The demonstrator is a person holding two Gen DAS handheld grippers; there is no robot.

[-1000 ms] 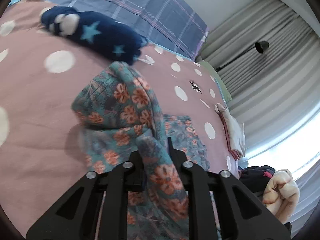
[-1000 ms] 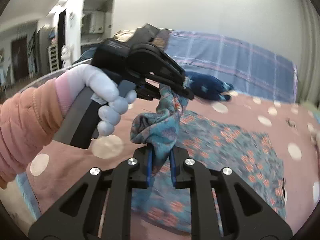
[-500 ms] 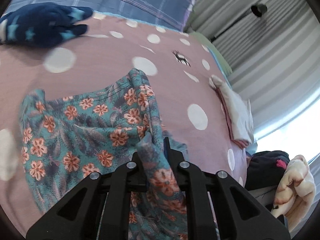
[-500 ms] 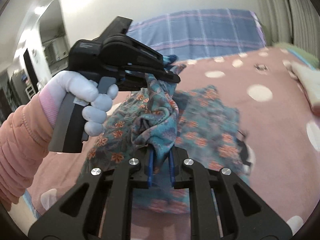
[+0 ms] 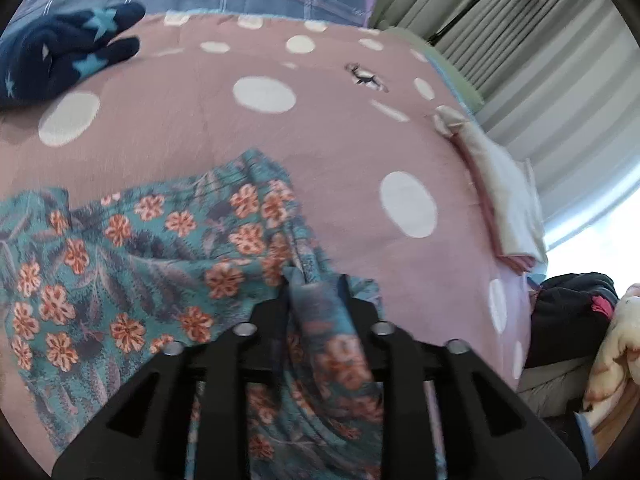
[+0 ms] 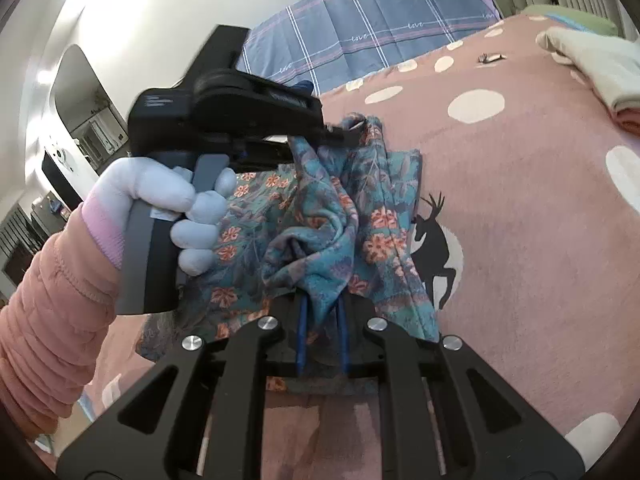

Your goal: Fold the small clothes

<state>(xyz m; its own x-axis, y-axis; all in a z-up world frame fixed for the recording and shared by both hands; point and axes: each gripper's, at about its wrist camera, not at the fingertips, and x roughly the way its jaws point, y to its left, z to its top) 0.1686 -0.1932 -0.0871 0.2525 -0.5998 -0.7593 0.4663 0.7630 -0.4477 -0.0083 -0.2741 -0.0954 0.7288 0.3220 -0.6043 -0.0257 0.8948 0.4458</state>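
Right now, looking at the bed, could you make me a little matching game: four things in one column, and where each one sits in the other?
Things:
1. floral garment
2. navy star-print garment
3. cream folded cloth
4. plaid blue pillow

Places:
A. at the head of the bed, against the wall
B. between the jaws of both grippers
C. near the bed's edge on the curtain side
D. loose on the pink spread, just before the pillow

Pairs: 1-B, 2-D, 3-C, 4-A
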